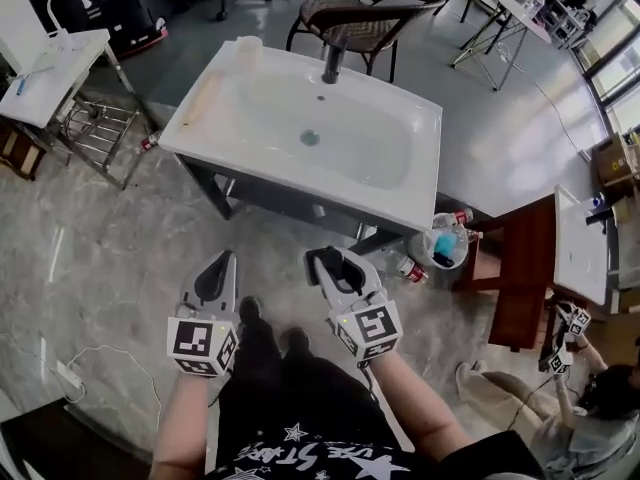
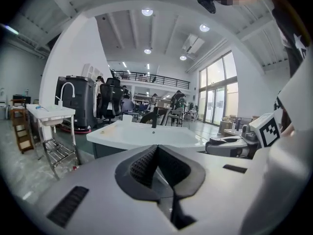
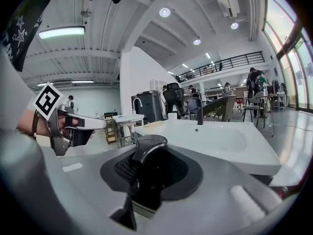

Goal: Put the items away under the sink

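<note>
Open lab/office hall w/ freestanding sinks (image 1: 250,98), chairs (image 1: 352,10), mezzanine (image 2: 142,77), big windows (image 2: 217,89).

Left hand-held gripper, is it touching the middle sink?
Apart. Head view shows the left hand-held gripper over the floor, clearly short of the middle sink.

Looks along closed, empty left gripper (image 2: 157,150) at 6 o'clock toward white sink (image 2: 142,135) at 12 o'clock, with black faucet (image 2: 154,117). Shows right gripper (image 2: 211,146) at 3 o'clock, second sink (image 2: 49,114) over metal rack (image 2: 59,153) at 9 o'clock.
</note>
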The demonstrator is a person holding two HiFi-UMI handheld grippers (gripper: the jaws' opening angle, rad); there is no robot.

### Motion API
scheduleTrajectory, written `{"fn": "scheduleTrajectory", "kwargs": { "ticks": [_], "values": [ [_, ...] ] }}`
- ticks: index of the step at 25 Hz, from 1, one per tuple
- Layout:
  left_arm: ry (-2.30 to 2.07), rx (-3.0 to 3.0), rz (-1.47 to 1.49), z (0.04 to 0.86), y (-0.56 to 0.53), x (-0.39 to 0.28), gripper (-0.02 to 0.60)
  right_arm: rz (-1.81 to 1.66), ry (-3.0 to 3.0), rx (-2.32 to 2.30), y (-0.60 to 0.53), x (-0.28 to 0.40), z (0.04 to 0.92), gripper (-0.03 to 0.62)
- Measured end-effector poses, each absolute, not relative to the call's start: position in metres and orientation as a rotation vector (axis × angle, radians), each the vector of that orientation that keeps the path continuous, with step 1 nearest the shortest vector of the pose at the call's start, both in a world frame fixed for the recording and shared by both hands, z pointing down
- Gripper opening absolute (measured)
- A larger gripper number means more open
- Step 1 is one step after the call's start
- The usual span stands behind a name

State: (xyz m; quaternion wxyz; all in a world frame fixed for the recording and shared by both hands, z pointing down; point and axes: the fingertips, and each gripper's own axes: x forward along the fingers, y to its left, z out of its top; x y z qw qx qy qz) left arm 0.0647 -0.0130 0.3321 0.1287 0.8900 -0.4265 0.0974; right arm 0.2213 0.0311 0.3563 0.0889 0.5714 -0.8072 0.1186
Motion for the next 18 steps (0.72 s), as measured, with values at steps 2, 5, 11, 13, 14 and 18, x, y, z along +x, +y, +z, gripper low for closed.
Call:
{"fn": "scheduleTrajectory", "kwargs": {
  "ticks": [2,5,11,13,14,18],
  "values": [
    [-1.28,2.553,0.292,0.34,-0.001,0.054,0.009,0.365,-2.414,1.666,0.035,0.213,0.367,0.092],
    [-1.327,2.506,0.29,0.353,0.013,0.034,0.009,0.39,-2.43,1.633,0.037,0.197,0.38,0.092],
    [-1.426,2.451,0.274,0.383,0.024,-0.018,0.009,0.39,-2.466,1.539,0.041,0.135,0.4,0.092],
    [-1.458,2.446,0.267,0.39,0.024,-0.038,0.009,0.384,-2.471,1.521,0.039,0.113,0.405,0.092],
    [-1.472,2.447,0.267,0.392,0.024,-0.049,0.009,0.38,-2.476,1.517,0.036,0.101,0.407,0.092],
    [-1.524,2.448,0.269,0.4,0.021,-0.105,0.009,0.371,-2.479,1.532,0.026,0.05,0.419,0.092]
  ]
}}
